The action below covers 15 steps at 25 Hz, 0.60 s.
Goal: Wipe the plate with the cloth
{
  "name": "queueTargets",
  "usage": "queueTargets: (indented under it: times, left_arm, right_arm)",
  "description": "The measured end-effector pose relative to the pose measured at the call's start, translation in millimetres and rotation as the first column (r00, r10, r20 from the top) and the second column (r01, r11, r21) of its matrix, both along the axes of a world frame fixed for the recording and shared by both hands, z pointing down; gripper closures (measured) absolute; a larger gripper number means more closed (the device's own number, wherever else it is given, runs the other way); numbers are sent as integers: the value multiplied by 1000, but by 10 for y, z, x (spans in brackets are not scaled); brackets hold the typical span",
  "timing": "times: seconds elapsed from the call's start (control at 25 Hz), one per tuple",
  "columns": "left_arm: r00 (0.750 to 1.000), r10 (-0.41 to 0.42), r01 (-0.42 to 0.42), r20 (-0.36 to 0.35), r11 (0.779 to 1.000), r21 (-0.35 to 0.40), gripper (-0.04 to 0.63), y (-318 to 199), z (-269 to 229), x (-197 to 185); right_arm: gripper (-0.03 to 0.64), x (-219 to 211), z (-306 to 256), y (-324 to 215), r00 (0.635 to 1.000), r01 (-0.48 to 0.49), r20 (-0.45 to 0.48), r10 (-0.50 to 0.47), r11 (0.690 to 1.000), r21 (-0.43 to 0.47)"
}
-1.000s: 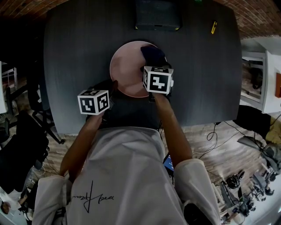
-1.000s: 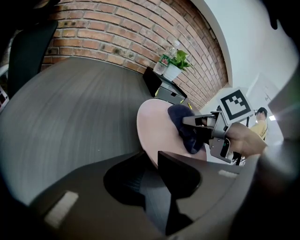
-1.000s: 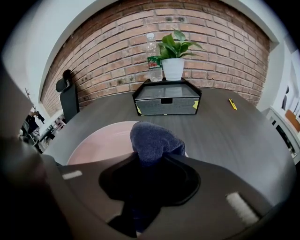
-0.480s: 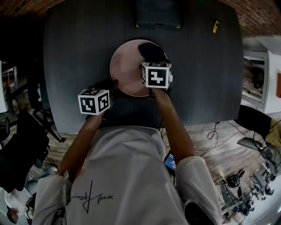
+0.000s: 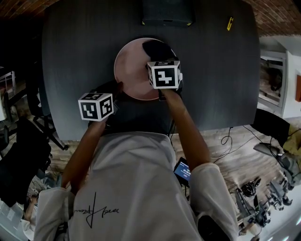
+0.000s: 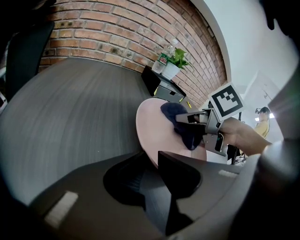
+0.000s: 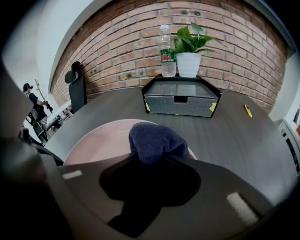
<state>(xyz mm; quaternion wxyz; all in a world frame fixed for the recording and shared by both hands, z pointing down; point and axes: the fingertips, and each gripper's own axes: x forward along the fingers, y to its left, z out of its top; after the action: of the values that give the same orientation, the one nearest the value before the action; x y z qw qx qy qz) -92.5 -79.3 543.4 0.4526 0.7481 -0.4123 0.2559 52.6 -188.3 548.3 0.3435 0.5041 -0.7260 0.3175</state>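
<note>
A round pink plate [image 5: 131, 70] lies on the dark table [image 5: 75, 52], just in front of me. My right gripper [image 5: 162, 59] is over the plate's right half, shut on a bunched dark blue cloth [image 5: 157, 48] that rests on the plate. In the right gripper view the cloth [image 7: 154, 138] bulges out from between the jaws over the plate [image 7: 98, 143]. My left gripper [image 5: 115, 89] is shut on the plate's near-left rim. In the left gripper view the plate's edge [image 6: 151, 140] runs in between its jaws, and the right gripper [image 6: 183, 120] presses the cloth [image 6: 185, 131] down beyond it.
A black drawer box [image 5: 167, 14] stands at the table's far edge, with a water bottle [image 7: 167, 47] and a potted plant [image 7: 190, 44] on top. A yellow pen [image 5: 229, 22] lies at the far right. An office chair [image 5: 28, 141] stands to the left.
The right gripper has edged the cloth a little toward the plate's far side and rolled slightly. The left gripper has stayed on the rim.
</note>
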Motion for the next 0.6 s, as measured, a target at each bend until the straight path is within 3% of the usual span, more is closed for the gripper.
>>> queueTargets:
  times: [0.2, 0.6]
  left_arm:
    - [1000, -5, 5, 2, 1000, 15, 495, -55, -62, 23]
    - [1000, 5, -4, -5, 1000, 11, 496, -40, -12, 22]
  right_arm:
    - [518, -50, 24, -52, 998, 66, 16, -66, 998, 7]
    - [518, -115, 39, -79, 994, 106, 2, -106, 994, 19]
